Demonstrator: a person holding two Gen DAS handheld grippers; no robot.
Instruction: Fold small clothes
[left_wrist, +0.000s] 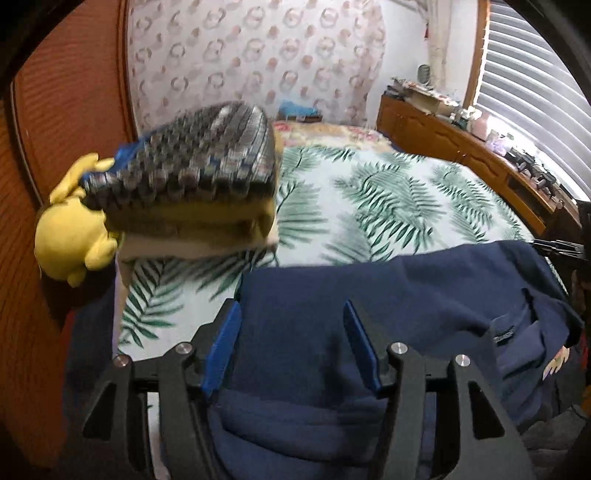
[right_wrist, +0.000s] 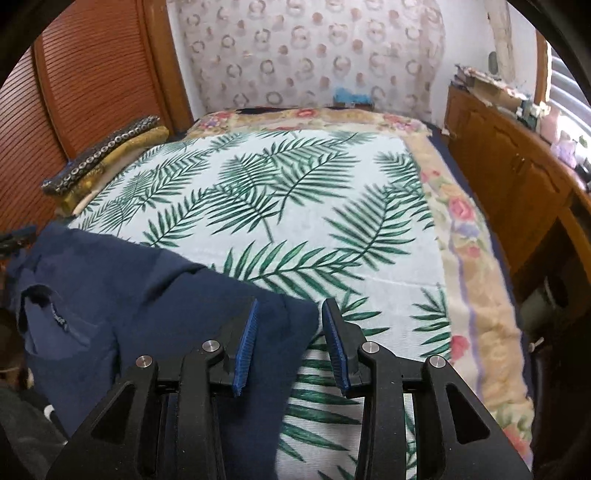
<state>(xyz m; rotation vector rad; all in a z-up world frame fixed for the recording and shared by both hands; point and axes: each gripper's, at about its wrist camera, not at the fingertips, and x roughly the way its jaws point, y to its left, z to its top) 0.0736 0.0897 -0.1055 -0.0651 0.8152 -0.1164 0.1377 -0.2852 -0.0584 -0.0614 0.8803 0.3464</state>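
One navy garment (right_wrist: 122, 295) lies spread on the near end of the bed (right_wrist: 491, 332), its neck opening with a small label turned up toward the bed's near edge. It rests on a white sheet printed with green palm leaves (right_wrist: 280, 206), which covers most of the mattress.

The left gripper (left_wrist: 291, 321) hangs over the garment's left part, its blue-padded fingers (left_wrist: 221, 343) parted with only flat cloth beneath them and nothing pinched. The right gripper (right_wrist: 290, 317) sits at the garment's right edge; its fingers (right_wrist: 245, 343) are also apart, one over the navy cloth and the other over the bare leaf sheet, gripping nothing.

Beyond the garment, at the bed's left side, a stack of folded blankets (left_wrist: 199, 184) is topped by a dark patterned one, and a yellow plush toy (left_wrist: 74, 229) leans against the stack. A floral blanket (right_wrist: 476, 258) borders the leaf sheet on the far and right sides. Right of the bed stands a wooden cabinet (right_wrist: 509, 173) with clutter on top, under a slatted window blind (left_wrist: 532, 85).
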